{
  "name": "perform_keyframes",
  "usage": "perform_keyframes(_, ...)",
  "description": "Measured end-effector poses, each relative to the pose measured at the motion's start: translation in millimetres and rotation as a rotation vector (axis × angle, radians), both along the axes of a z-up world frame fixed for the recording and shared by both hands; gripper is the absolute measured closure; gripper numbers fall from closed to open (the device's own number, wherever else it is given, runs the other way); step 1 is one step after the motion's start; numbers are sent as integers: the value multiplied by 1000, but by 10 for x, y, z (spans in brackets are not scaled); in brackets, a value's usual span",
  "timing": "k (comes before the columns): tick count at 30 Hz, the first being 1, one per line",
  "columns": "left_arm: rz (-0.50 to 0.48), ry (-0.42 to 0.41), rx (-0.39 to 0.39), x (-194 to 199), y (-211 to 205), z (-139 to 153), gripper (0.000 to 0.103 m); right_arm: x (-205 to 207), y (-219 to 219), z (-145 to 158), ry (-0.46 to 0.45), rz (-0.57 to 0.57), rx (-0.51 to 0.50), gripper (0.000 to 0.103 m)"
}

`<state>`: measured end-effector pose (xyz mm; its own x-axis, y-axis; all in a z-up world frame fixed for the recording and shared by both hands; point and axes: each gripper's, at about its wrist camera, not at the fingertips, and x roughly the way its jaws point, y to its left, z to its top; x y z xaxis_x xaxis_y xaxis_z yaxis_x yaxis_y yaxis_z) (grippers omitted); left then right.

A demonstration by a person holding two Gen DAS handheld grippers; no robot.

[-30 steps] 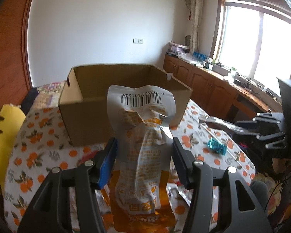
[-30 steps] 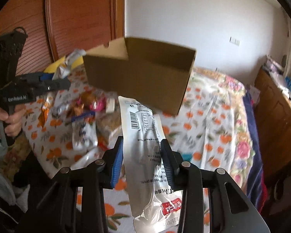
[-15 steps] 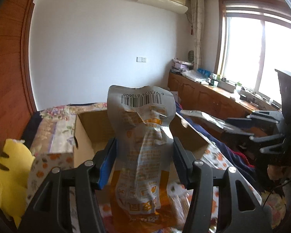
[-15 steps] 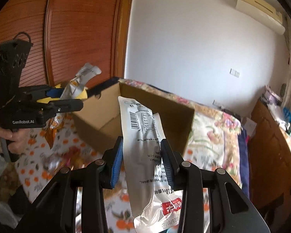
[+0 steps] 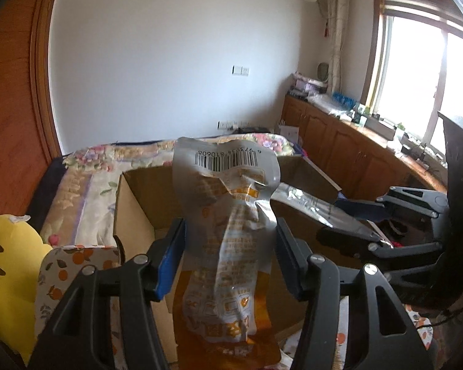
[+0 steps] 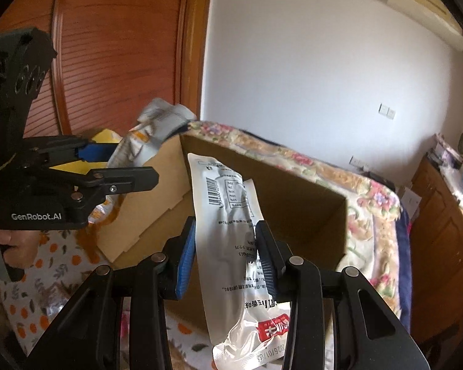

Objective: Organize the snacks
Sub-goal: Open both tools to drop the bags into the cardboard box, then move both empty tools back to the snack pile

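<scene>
My left gripper (image 5: 230, 225) is shut on a silver and orange snack bag (image 5: 231, 203), which stands upright with its barcode at the top. Just behind and below it sits an open cardboard box (image 5: 129, 203). My right gripper (image 6: 226, 222) is shut on a long white and silver packet (image 6: 228, 203) with a red label, held over the box's (image 6: 308, 212) open top. The right wrist view shows the left gripper (image 6: 132, 163) at the box's left rim with its bag (image 6: 157, 120). The left wrist view shows the right gripper (image 5: 330, 219) and its packet (image 5: 308, 203) at the box's right rim.
A yellow cushion (image 5: 6, 265) lies at the left. An orange-print cloth (image 5: 71, 262) covers the surface under the box, with a floral quilt (image 5: 86, 185) behind. Wooden cabinets (image 5: 339, 151) run along the right under a window. A person's hand (image 6: 12, 243) grips the left tool.
Both grippers have moved forward with their packets, from in front of the box to just above its open top. The loose snacks on the cloth have dropped out of view.
</scene>
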<state>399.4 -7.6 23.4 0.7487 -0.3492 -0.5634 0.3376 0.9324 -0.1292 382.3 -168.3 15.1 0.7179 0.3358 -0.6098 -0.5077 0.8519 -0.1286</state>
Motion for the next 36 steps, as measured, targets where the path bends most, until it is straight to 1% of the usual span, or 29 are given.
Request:
perform_keyframes(3,7,14,19,80,-53,-69,46,88,6,-155,28,-15,-3,65)
perform_keyframes(5,10,32,16,148,-65,-113,45,142,2,-247,41,-27,-7,65)
perform_keyframes(8,13,36,14,183,-96,-110,44,201,-24,-328,61,-39,-6,64)
perform_keyframes(9,11,38,14,199,-105,-99,42,210,-13,-351,68,-40,-5,64)
perform_keyframes(11,14,32,15,204,-87,-74,41,190,-20,-356,57,-45,-6,62)
perform_keyframes(12,16,28,16,187,-90,-61,40,190,-36,-359,59,-49,0,58)
perform_keyframes(18,7,-10,43,-36,-62,51,40,68,-112,-219,58,-59,57,55)
perform_keyframes(24,-2,-58,60,-500,14,237,40,-391,-215,91,32,-80,96,55)
perform_keyframes(26,-10,-63,54,-669,56,255,40,-623,-255,204,18,-89,104,55)
perform_keyframes(27,-12,-65,53,-757,75,253,40,-675,-268,250,16,-93,107,54)
perform_keyframes(28,-13,-70,51,-867,101,241,40,-825,-296,298,12,-99,115,54)
perform_keyframes(32,-14,-76,41,-1218,205,132,39,-1206,-402,339,4,-119,119,52)
perform_keyframes(36,-9,-43,27,-1512,302,-86,39,-1554,-473,199,22,-134,134,51)
